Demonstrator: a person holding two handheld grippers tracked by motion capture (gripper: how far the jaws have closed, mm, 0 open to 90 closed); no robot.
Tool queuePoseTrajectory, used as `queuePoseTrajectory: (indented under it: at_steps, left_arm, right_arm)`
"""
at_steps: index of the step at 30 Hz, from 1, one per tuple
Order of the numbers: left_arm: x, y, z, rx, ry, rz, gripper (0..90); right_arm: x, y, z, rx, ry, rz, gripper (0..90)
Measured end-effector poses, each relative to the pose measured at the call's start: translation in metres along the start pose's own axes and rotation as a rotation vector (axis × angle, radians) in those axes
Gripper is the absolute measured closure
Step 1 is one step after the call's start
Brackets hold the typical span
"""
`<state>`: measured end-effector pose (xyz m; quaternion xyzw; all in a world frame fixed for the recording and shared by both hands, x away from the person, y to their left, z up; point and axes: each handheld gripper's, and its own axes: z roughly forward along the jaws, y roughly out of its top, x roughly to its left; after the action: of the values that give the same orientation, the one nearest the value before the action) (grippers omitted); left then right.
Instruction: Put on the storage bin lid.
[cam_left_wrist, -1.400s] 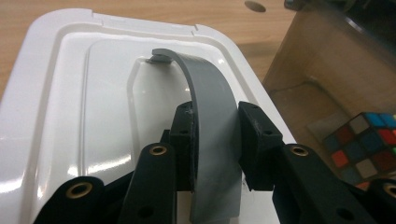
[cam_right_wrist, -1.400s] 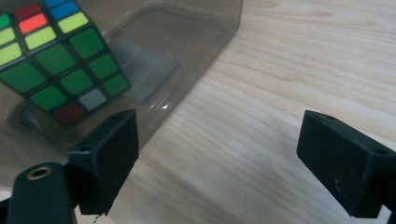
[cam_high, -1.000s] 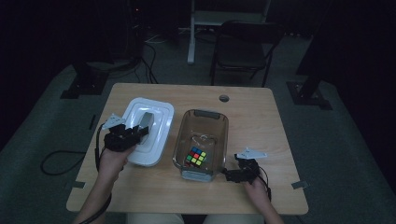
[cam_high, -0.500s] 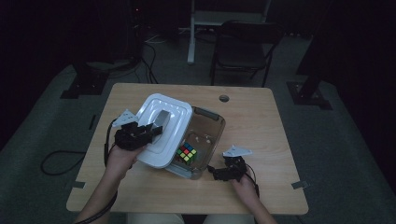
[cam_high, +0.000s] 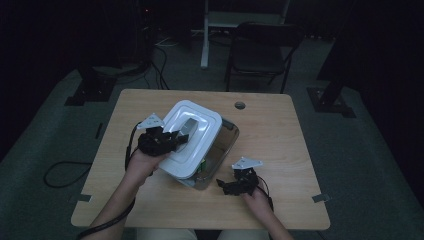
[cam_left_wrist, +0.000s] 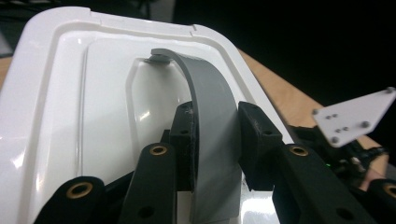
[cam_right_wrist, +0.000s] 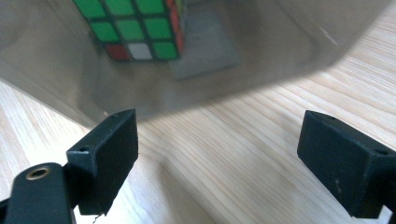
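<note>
L gripper pinches the grey handle of the white lid, holding it tilted over the clear container; handle grip probably keeps the rim free for seating. R gripper, jaws spread w/ nothing between, waits at container's near wall, prob. to steady it. Puzzle cube sits inside.
</note>
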<state>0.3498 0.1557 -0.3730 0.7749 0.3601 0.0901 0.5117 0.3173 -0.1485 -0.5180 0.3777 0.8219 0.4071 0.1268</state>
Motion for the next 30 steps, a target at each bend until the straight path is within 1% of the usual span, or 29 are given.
queuePoseTrajectory:
  at_steps: [1, 3, 6, 8, 12, 14, 16, 17, 19, 21, 24, 25, 26, 28, 30]
  left_arm:
    - [-0.001, 0.001, 0.003, 0.003, -0.007, 0.008, 70.3]
    - [-0.002, 0.002, 0.007, 0.014, -0.023, 0.011, 70.3]
    - [-0.003, 0.003, 0.015, 0.024, -0.053, -0.002, 70.3]
    - [-0.005, 0.004, 0.021, 0.036, -0.043, 0.005, 70.4]
    - [-0.008, 0.004, 0.031, 0.059, -0.056, 0.0, 70.4]
    - [-0.01, 0.004, 0.036, 0.076, -0.048, 0.005, 70.3]
    - [-0.012, 0.004, 0.041, 0.093, -0.038, -0.001, 70.3]
    - [-0.012, 0.004, 0.042, 0.1, -0.042, -0.007, 70.2]
    - [-0.013, 0.003, 0.046, 0.101, -0.053, -0.022, 70.2]
    - [-0.013, 0.003, 0.049, 0.104, -0.047, -0.026, 70.0]
    - [-0.014, 0.001, 0.052, 0.111, -0.057, -0.034, 70.0]
    - [-0.015, 0.001, 0.054, 0.115, -0.052, -0.034, 70.0]
    - [-0.017, 0.0, 0.055, 0.122, -0.041, -0.023, 70.1]
    - [-0.019, 0.0, 0.055, 0.119, -0.029, -0.016, 70.1]
    - [-0.019, -0.001, 0.055, 0.114, -0.031, -0.023, 70.1]
  right_arm:
    - [-0.003, -0.002, -0.002, -0.001, -0.005, 0.006, 12.4]
    - [-0.008, -0.006, -0.006, -0.004, -0.016, 0.021, 12.4]
    - [-0.016, -0.009, -0.013, -0.012, -0.035, 0.036, 12.5]
    - [-0.021, -0.011, -0.019, -0.018, -0.05, 0.049, 12.5]
    - [-0.03, -0.014, -0.029, -0.038, -0.071, 0.073, 12.5]
    - [-0.034, -0.016, -0.034, -0.047, -0.084, 0.086, 12.5]
    - [-0.039, -0.017, -0.038, -0.054, -0.095, 0.099, 12.5]
    - [-0.041, -0.018, -0.039, -0.058, -0.1, 0.105, 12.5]
    - [-0.044, -0.019, -0.042, -0.062, -0.107, 0.112, 12.5]
    - [-0.047, -0.019, -0.043, -0.066, -0.113, 0.119, 12.5]
    - [-0.049, -0.02, -0.045, -0.073, -0.118, 0.127, 12.5]
    - [-0.05, -0.02, -0.046, -0.073, -0.117, 0.13, 12.5]
    - [-0.051, -0.02, -0.046, -0.073, -0.119, 0.133, 12.5]
    - [-0.052, -0.021, -0.046, -0.074, -0.121, 0.134, 12.5]
    - [-0.053, -0.022, -0.046, -0.072, -0.123, 0.137, 12.5]
